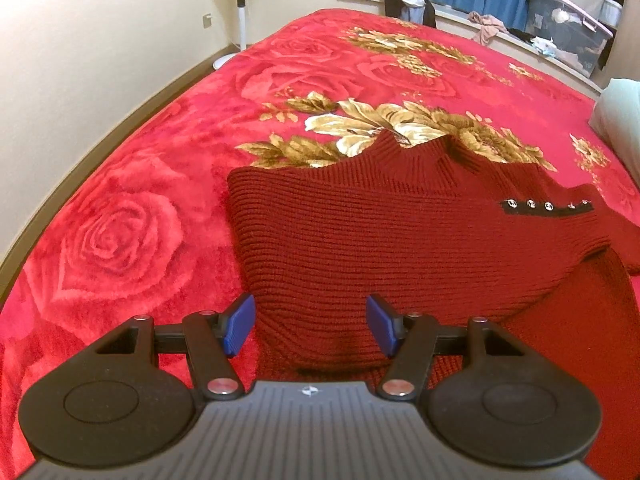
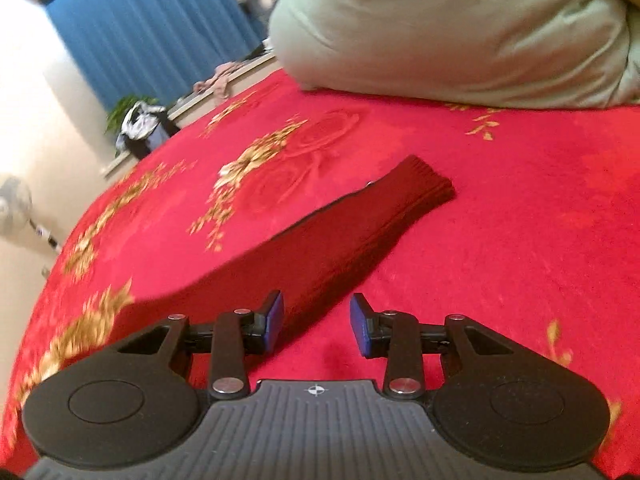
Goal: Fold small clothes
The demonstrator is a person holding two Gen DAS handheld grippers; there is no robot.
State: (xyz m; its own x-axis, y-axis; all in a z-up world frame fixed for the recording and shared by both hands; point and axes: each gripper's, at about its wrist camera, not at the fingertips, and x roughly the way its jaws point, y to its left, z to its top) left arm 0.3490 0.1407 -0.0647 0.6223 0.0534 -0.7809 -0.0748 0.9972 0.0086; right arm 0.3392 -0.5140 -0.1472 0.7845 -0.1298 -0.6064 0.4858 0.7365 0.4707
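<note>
Left tool (image 1: 311, 325) wide over red sweater (image 1: 400, 232); right tool (image 2: 317, 325) parted, empty; no writing.

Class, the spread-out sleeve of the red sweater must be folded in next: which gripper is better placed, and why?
Likely the right gripper: its open jaws hover directly over the outstretched sleeve. The left gripper sits over the sweater body, away from that sleeve.

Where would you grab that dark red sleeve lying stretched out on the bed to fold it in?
Probably at the ribbed cuff, the sleeve's free far end. It lies flat on the blanket, so the right gripper should come from above, one finger sliding under its edge.
</note>
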